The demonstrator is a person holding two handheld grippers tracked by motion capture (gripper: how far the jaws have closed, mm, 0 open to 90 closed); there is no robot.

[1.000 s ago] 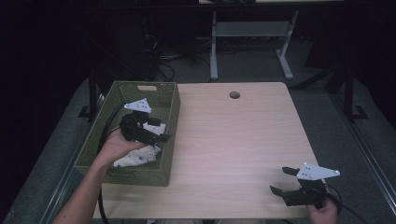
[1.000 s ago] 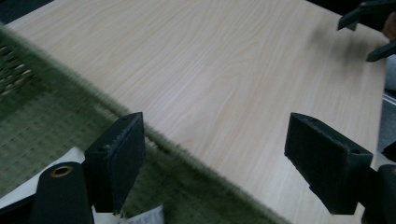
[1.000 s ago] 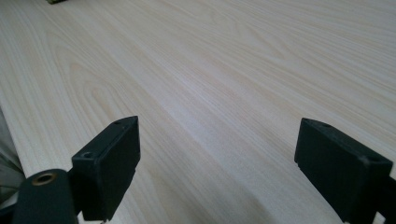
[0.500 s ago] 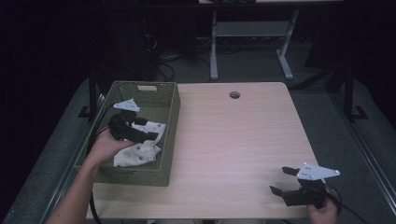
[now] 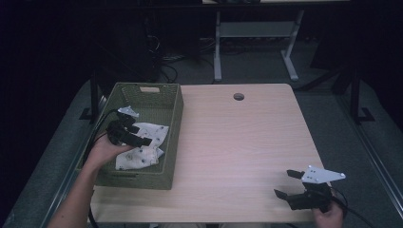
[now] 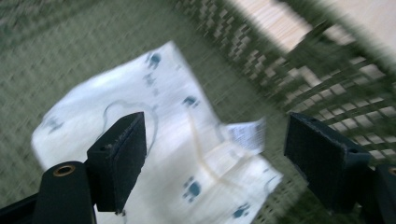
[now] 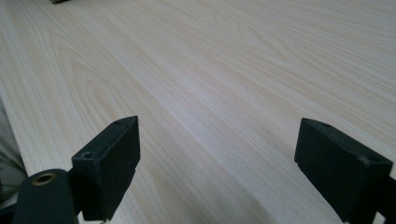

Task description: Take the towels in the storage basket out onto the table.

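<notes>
Dark surroundings frame a pale wooden table (image 5: 237,142) with a small round hole (image 5: 238,96) near its far edge. On the table's left side sits a green woven basket (image 5: 173,118). Inside it lies a crumpled white cloth (image 5: 142,154) printed with small blue marks and carrying a white label (image 6: 247,135). The left gripper (image 5: 135,137), held in the person's left hand (image 5: 102,152), hangs over the cloth inside the basket; its jaws are spread wide and grip nothing. At the table's near right corner, the right gripper (image 5: 287,185), held in the right hand (image 5: 328,218), sits just above bare wood, jaws also wide apart and empty.
</notes>
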